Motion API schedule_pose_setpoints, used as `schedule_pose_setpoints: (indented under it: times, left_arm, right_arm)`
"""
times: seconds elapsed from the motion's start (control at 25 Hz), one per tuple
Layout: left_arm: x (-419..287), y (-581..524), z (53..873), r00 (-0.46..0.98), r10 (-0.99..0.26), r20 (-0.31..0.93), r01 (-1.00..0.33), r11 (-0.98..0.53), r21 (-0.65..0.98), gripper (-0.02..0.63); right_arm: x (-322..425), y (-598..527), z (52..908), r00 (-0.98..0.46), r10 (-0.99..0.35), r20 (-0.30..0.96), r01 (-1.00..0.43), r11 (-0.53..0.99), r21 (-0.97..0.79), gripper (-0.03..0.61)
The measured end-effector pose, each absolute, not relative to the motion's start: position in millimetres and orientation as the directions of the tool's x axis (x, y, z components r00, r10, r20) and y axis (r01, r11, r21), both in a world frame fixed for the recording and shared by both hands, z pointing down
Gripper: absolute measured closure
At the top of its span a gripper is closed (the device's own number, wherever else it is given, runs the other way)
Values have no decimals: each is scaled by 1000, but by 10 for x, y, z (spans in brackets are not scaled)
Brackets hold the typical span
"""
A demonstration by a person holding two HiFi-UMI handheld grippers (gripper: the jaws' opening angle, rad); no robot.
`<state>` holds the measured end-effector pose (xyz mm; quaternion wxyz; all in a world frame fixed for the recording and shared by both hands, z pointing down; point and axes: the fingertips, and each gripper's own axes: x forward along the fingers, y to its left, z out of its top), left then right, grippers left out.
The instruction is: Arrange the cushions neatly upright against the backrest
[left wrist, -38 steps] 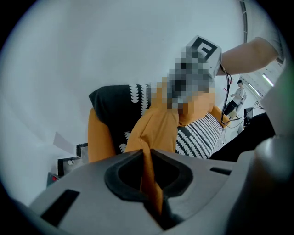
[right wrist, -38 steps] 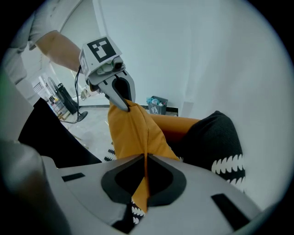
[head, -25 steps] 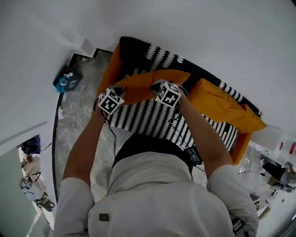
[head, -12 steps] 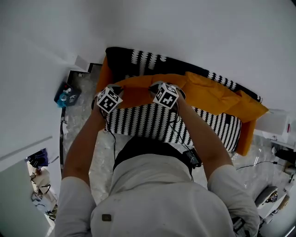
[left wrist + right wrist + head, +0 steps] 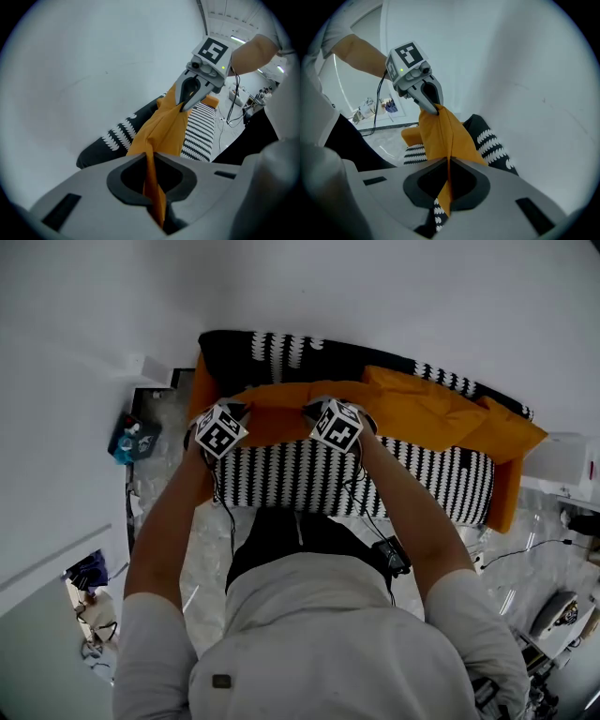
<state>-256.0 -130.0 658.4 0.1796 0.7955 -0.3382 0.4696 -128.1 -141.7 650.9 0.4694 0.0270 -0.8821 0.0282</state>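
1. our left gripper (image 5: 150,168) is squeezed tight on the top edge of the orange cushion (image 5: 277,418), and the cloth sits pinched between its jaws
2. our right gripper (image 5: 449,164) is squeezed tight on the same top edge, a bit further along, so we hold the cushion with both
3. the cushion hangs from that edge over the stripy seat (image 5: 309,479), at the left end of the sofa and just in front of the dark backrest (image 5: 281,352)
4. a second ago the cushion sat lower and more to the middle of the seat; now both hands have come up a little and slid it across, closer to the backrest
5. both grips look the same as before, so nothing has slipped
6. we think this means the cushion is on its way to its spot but is not set down yet
7. we cannot tell if its back touches the backrest
8. the other orange cushions (image 5: 441,413) lean along the backrest on the right, and they look a bit bumpy
9. next we think we need to stand this one up straight, then let go
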Motion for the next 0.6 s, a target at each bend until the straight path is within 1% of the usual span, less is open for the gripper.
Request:
schedule_pose_setpoints:
  times: [0.28, 0.6]
  left_arm:
    - [-2738, -1588, 6836, 378, -312, 872, -643, -766, 5, 577]
    - [-2818, -1959, 7146, 406, -245, 881, -570, -821, 34, 574]
  right_arm:
    - [-1448, -1589, 6749, -535, -66, 843, -177, 984, -35, 551]
    - [-1519, -1871, 7084, -493, -84, 866, -252, 966, -50, 551]
